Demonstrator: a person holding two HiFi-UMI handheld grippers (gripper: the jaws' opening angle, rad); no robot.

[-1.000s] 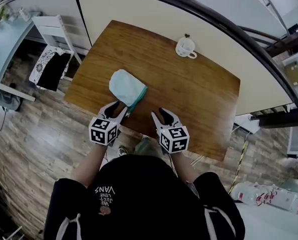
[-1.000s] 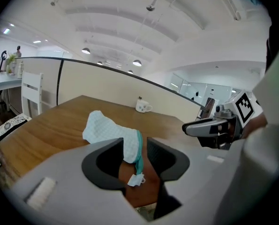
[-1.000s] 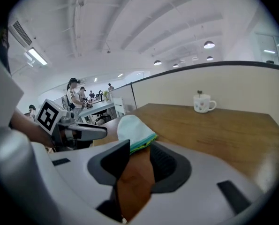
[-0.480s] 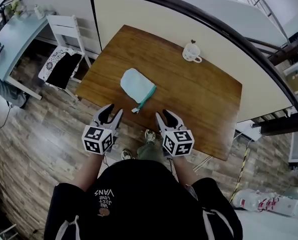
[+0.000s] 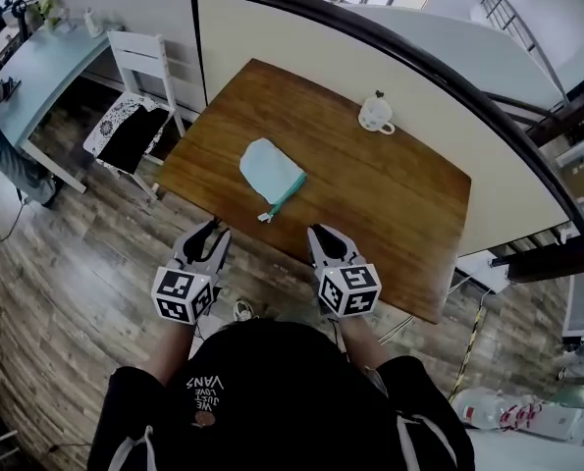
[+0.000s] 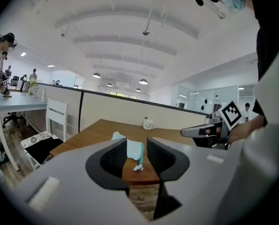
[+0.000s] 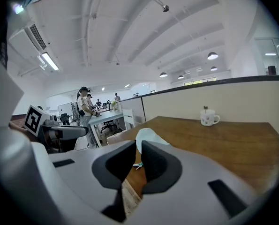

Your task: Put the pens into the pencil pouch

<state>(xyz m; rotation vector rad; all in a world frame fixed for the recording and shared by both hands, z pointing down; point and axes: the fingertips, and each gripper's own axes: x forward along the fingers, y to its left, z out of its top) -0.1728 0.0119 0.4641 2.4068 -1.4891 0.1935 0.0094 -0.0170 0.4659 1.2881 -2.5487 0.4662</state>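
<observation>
Head view: the pencil pouch lies on the table, at 1 o'clock from the left gripper and 11 o'clock from the right gripper; no pens show, so whether it is filled or waiting stays unsettled. Left gripper view: jaws apart, empty. Right gripper view: jaws, just closing, stand nearly together on nothing.

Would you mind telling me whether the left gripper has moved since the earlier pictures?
Yes. The left gripper has drawn back from the pencil pouch, off the table's near edge, and now hangs over the floor.
</observation>
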